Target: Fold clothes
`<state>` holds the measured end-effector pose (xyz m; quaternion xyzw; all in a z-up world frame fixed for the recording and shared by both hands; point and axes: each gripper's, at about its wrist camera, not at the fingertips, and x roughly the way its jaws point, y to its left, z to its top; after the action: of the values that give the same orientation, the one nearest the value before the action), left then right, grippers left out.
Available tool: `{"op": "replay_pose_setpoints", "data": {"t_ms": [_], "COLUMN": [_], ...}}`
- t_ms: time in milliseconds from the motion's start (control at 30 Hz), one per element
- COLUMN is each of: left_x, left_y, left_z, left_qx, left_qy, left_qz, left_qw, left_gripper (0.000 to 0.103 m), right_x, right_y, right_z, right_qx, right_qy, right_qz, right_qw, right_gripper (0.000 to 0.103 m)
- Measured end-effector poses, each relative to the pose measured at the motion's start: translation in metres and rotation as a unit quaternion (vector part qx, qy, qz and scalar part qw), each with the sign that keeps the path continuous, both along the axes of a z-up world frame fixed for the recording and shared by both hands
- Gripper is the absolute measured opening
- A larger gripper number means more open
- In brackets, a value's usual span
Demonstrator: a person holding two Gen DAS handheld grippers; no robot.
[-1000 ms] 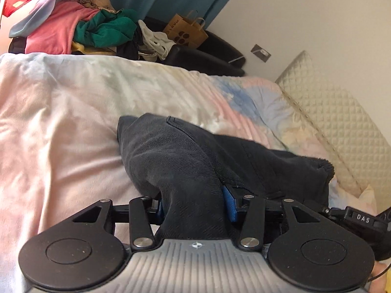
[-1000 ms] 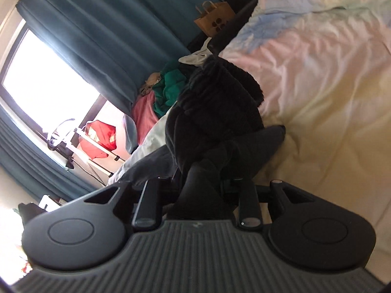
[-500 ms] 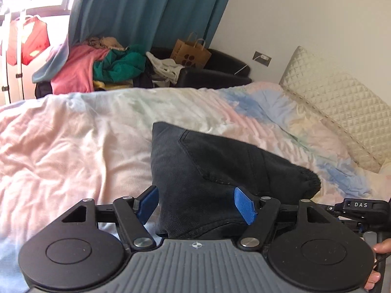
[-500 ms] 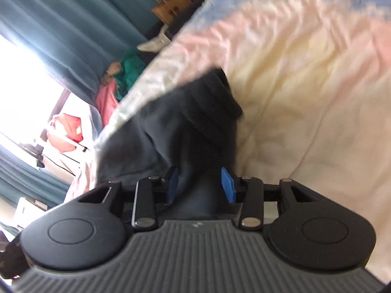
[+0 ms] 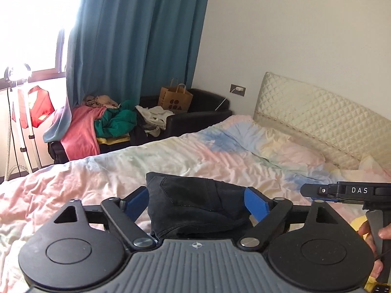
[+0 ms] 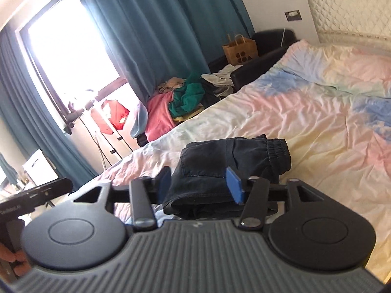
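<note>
A folded pair of dark grey trousers (image 5: pixel 195 205) lies on the pastel bedspread (image 5: pixel 220 151), close in front of both grippers. In the right wrist view the trousers (image 6: pixel 229 163) show a back pocket and an elastic waistband at the right. My left gripper (image 5: pixel 195 199) is open, its blue pads wide on either side of the fold and holding nothing. My right gripper (image 6: pixel 199 182) is open too, above the near edge of the trousers. The right gripper's body (image 5: pixel 352 191) shows at the right of the left wrist view.
A black sofa (image 5: pixel 195 117) beyond the bed holds a heap of pink, green and white clothes (image 5: pixel 107 122) and a brown paper bag (image 5: pixel 174 99). A quilted headboard (image 5: pixel 317 119) stands at the right. Teal curtains (image 5: pixel 136 36) and a lamp stand (image 5: pixel 17 117) are at the left.
Both grippers have let go of the trousers and opened. The trousers have dropped from a held bundle to a flat fold on the bed, and both grippers have drawn back and up.
</note>
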<state>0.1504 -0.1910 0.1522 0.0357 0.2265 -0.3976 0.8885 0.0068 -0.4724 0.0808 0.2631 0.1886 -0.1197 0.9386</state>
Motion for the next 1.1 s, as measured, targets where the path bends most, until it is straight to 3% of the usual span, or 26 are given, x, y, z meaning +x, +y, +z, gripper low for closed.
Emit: {"op": "replay_pose_setpoints", "data": {"t_ms": [67, 200, 333, 500, 667, 1100], "left_x": [-0.025, -0.066, -0.099, -0.125, -0.134, -0.124], "left_y": [0.01, 0.027, 0.043, 0.066, 0.082, 0.086], "left_z": [0.01, 0.017, 0.004, -0.024, -0.053, -0.102], "left_qx": [-0.005, -0.011, -0.02, -0.035, -0.052, 0.008], "left_qy": [-0.014, -0.036, -0.048, -0.055, -0.065, -0.09], "left_qz": [-0.003, 0.009, 0.019, 0.05, 0.097, 0.123], "left_qw": [0.9999, 0.9992, 0.9985, 0.9966, 0.9918, 0.9883], "left_gripper": [0.103, 0.103, 0.103, 0.103, 0.103, 0.103], "right_x": [-0.013, -0.036, -0.058, -0.07, -0.068, -0.05], "right_y": [0.016, 0.044, 0.072, 0.11, 0.12, 0.141], "right_z": [0.019, 0.024, 0.028, 0.002, -0.035, -0.088], "right_qx": [-0.022, -0.056, -0.089, -0.166, -0.164, -0.19], "right_qy": [-0.008, -0.023, -0.038, -0.043, -0.057, -0.03], "right_qz": [0.012, 0.01, 0.008, -0.008, -0.025, -0.066], "right_qw": [1.0, 0.998, 0.995, 0.985, 0.984, 0.979], "right_gripper": [0.08, 0.082, 0.083, 0.083, 0.083, 0.082]}}
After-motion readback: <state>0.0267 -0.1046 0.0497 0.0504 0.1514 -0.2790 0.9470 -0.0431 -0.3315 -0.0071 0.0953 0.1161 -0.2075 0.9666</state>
